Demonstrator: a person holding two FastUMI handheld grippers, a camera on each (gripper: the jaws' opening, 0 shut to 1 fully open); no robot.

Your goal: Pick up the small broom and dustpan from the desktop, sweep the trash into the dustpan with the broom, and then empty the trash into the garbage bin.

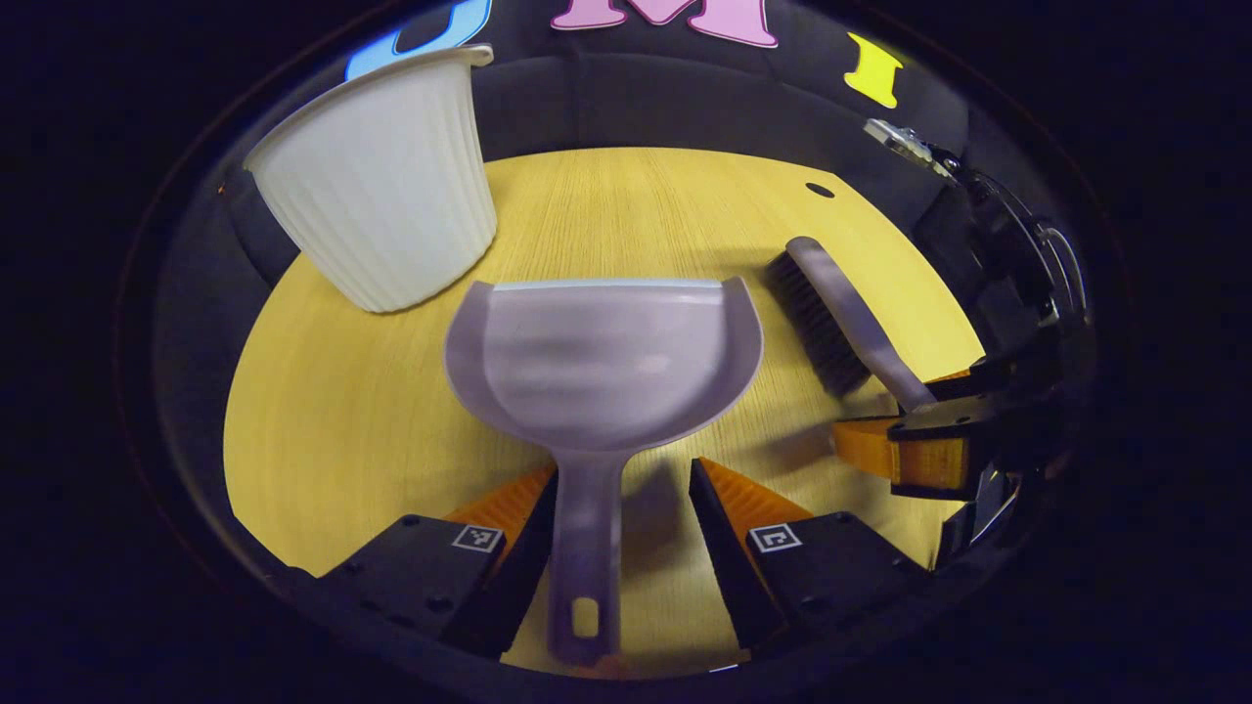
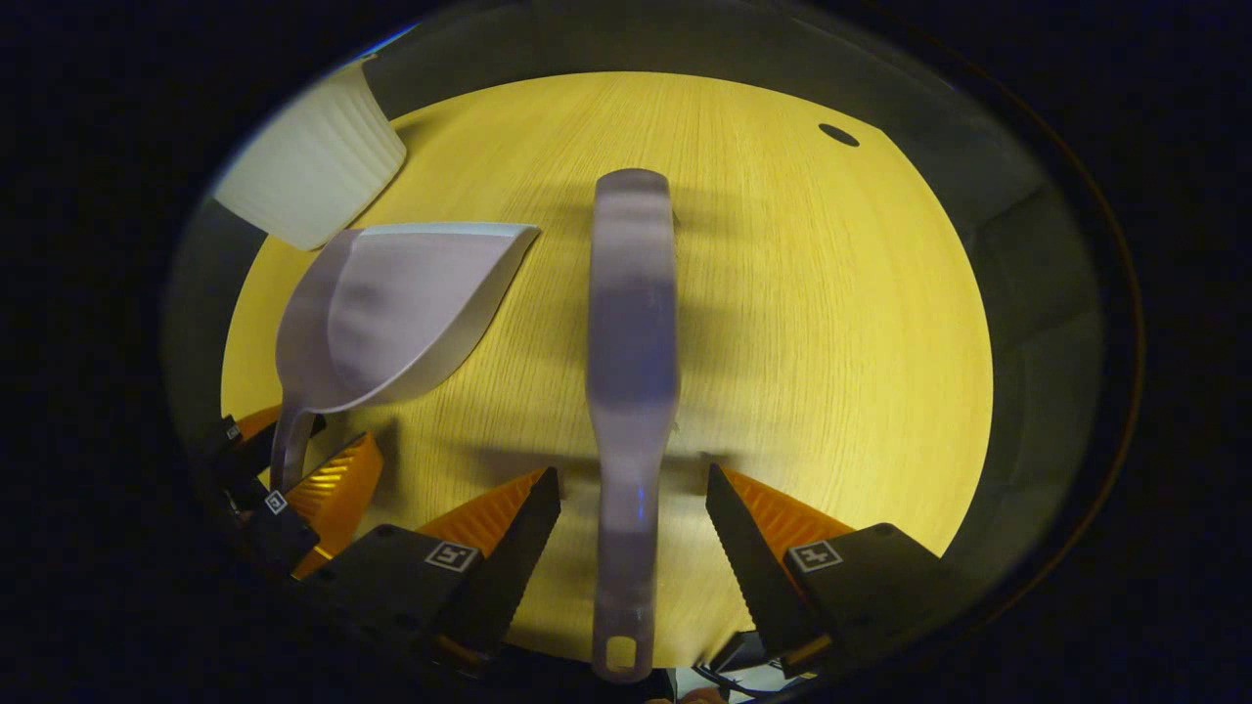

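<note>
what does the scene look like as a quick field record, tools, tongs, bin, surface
dustpan: on the desktop, handle between the left tongs, jaws apart
broom: lying bristles down, handle between the right tongs, jaws apart
garbage bin: white, ribbed, beyond the dustpan
desktop: yellow wood grain, small dark hole at the far side
trash: cannot tell

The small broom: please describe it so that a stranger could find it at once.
On the yellow wooden desktop, look right of the pale lilac plastic dustpan. The small broom is the narrow lilac plastic stick lying there, its handle between the right gripper's open fingers. It alone has dark bristles.
</note>
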